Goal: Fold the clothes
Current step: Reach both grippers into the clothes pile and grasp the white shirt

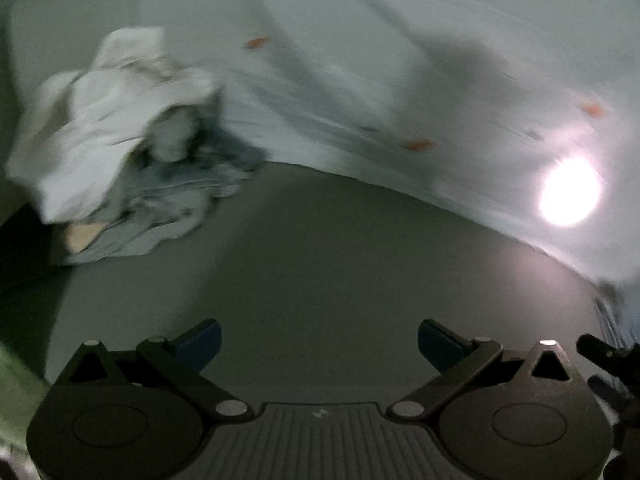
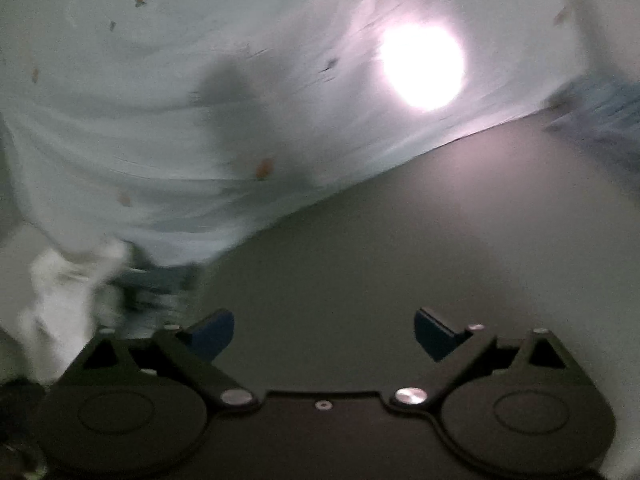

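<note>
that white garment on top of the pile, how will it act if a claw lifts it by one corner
The white garment lies crumpled in soft folds, so it will probably hang limp and unfurl rather than hold its shape. It looks thin, so likely light. It rests on blue clothes and may drag them along.

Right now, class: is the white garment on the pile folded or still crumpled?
Crumpled. The white garment sits bunched in uneven lumps on bluish clothes, with no flat layers or straight edges.

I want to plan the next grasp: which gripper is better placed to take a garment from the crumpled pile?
Probably the left. In its view the pile of clothes lies whole, ahead-left of the open left gripper. The open right gripper sees the pile only blurred at its left edge.
</note>
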The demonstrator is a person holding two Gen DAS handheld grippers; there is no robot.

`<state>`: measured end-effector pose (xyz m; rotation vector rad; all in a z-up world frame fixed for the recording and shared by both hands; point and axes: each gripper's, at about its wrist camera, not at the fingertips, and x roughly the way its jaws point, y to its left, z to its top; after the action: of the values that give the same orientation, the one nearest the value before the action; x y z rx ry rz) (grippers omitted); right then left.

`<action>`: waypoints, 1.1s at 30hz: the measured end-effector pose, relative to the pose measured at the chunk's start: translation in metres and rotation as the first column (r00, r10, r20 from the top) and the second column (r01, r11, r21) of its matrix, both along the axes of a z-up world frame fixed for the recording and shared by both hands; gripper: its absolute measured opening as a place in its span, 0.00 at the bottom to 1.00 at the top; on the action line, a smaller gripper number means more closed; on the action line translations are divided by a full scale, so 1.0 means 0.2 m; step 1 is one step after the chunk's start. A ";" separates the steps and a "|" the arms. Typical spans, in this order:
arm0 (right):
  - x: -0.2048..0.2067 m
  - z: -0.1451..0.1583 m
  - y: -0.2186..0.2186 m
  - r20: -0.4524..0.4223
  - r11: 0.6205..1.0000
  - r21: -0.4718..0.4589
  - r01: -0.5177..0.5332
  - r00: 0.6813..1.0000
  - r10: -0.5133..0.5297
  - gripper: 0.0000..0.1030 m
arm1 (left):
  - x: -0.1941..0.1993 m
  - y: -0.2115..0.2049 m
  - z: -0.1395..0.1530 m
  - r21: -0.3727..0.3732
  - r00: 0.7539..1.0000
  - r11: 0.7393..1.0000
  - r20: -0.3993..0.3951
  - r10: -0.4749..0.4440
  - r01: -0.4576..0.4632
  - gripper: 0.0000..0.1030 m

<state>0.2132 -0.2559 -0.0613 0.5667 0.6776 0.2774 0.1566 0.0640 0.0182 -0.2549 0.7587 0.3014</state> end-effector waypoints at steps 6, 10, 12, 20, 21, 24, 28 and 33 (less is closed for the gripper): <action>0.36 -0.09 0.35 -0.058 0.949 0.270 -0.162 0.981 0.184 0.78 | 0.14 0.39 0.02 -0.059 0.973 0.972 0.020 0.230 -0.229 1.00; 0.49 -0.18 0.68 -0.079 0.911 0.348 -0.220 0.962 0.262 0.76 | 0.26 0.72 0.01 -0.041 0.955 0.955 0.022 0.295 -0.293 1.00; 0.58 -0.23 0.87 -0.097 0.881 0.415 -0.228 0.952 0.292 0.74 | 0.33 0.90 0.01 -0.051 0.951 0.951 0.039 0.306 -0.304 0.99; 1.14 -0.27 1.81 -0.084 0.712 0.641 -0.288 0.895 0.438 0.41 | 0.69 1.75 -0.02 -0.038 0.902 0.910 0.124 0.414 -0.413 0.93; 1.23 -0.27 1.93 -0.083 0.694 0.656 -0.297 0.885 0.458 0.34 | 0.73 1.84 -0.02 -0.049 0.894 0.903 0.126 0.430 -0.427 0.92; 1.49 -0.30 2.28 -0.074 0.654 0.682 -0.327 0.859 0.506 0.29 | 0.84 2.09 -0.07 -0.091 0.874 0.885 0.138 0.466 -0.457 0.88; 1.76 -0.41 2.62 -0.099 0.623 0.716 -0.313 0.839 0.535 0.29 | 0.96 2.29 -0.15 -0.156 0.866 0.873 0.132 0.482 -0.462 0.85; 2.01 -0.55 2.97 -0.136 0.628 0.718 -0.302 0.822 0.552 0.49 | 1.06 2.38 -0.25 -0.212 0.866 0.863 0.109 0.487 -0.459 0.86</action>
<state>0.6159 0.3380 -0.1717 1.1718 1.0727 0.9338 0.3691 0.5395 -0.0325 -0.6356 0.5553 0.6755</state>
